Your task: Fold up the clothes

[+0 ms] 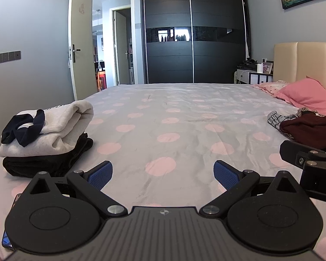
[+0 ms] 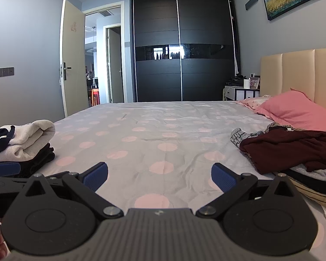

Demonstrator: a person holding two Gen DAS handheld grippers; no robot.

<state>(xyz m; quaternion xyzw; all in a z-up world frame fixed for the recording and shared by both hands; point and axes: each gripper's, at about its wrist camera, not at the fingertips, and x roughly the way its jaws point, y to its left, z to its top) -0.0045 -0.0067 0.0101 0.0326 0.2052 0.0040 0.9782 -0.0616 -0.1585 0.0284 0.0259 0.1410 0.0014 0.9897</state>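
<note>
Soft, even daylight, moderately bright, cool grey-blue in tone. Brightest through the open doorway (image 1: 110, 37) and in window reflections on the wardrobe (image 1: 193, 34) glossy band. Faint shadows only, darkest under the folded clothes stack (image 1: 45, 137) on the bed (image 1: 163, 117). Strong fisheye bending of walls and door (image 2: 72, 56) near the edges; dark vignetting in corners. Generally sharp; slight softness at the margins.

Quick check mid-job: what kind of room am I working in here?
A home bedroom, it seems: a bed with a padded headboard and pink pillow, and a dark sliding wardrobe.
</note>
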